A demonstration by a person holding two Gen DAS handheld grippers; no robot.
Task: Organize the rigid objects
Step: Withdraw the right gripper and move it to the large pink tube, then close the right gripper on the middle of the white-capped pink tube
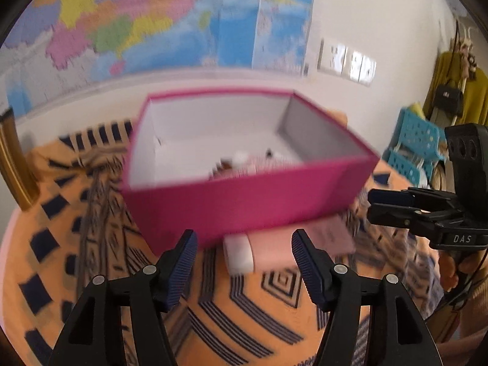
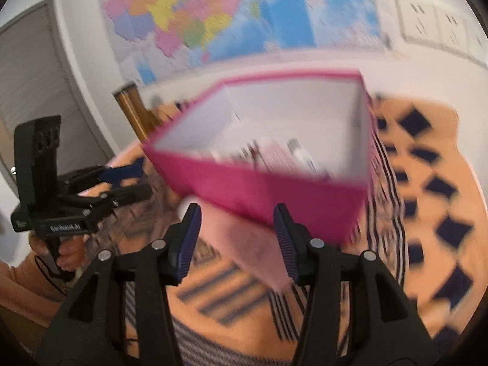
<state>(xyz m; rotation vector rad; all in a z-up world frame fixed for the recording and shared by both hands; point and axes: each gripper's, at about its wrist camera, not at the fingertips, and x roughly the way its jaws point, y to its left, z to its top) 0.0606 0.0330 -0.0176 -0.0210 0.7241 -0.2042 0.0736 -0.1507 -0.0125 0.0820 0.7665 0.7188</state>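
Note:
An open magenta box (image 1: 244, 204) with a white inside stands on the patterned cloth; several small blurred items (image 1: 241, 164) lie in it. A flat pale pink packet (image 1: 274, 251) with a white end rests against the box's near wall. My left gripper (image 1: 244, 263) hovers just short of that packet, open, pads touching nothing. My right gripper (image 1: 385, 207) comes in from the right side. In the right wrist view the magenta box (image 2: 274, 204) fills the middle. The pink packet (image 2: 244, 244) lies on the cloth beyond and below my open right gripper (image 2: 238, 238). The left gripper (image 2: 128, 180) shows at left.
An orange cloth with dark blue diamonds and stripes (image 1: 268, 314) covers the table. A coloured map (image 1: 152, 21) hangs on the wall behind. Blue plastic baskets (image 1: 418, 146) stand at the far right, a gold frame edge (image 1: 12, 164) at the left. A person's hand (image 2: 65, 254) holds the left gripper.

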